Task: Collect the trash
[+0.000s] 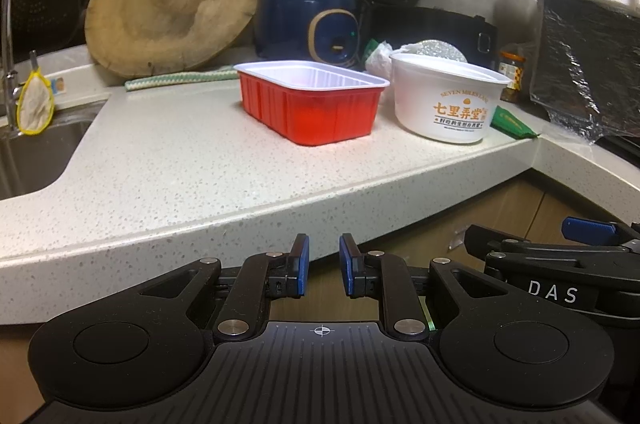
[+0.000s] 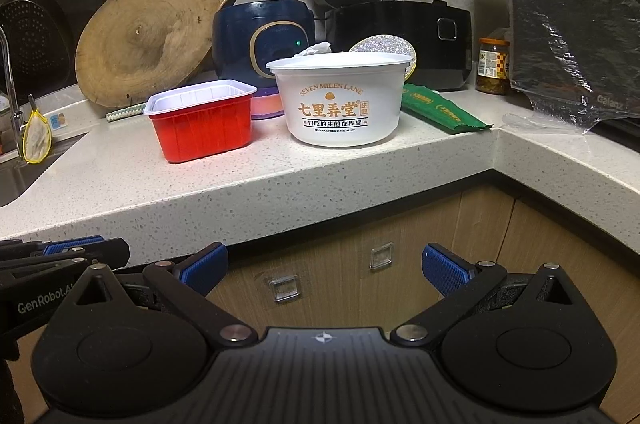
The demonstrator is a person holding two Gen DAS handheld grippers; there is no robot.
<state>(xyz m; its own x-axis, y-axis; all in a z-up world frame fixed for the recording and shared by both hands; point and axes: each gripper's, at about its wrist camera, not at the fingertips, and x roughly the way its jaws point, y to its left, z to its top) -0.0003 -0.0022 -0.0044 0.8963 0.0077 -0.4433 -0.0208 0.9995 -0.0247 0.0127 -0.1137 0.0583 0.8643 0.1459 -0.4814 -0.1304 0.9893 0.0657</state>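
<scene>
Your left gripper [image 1: 324, 266] is tilted gently downward, its blue pads [image 1: 303, 264] parallel with only a narrow gap between them and nothing in that gap. Your right gripper [image 2: 325, 270] sits just beside it at much the same downward tilt, its fingers [image 2: 444, 270] splayed wide apart and empty. Neither gripper touches anything.
</scene>
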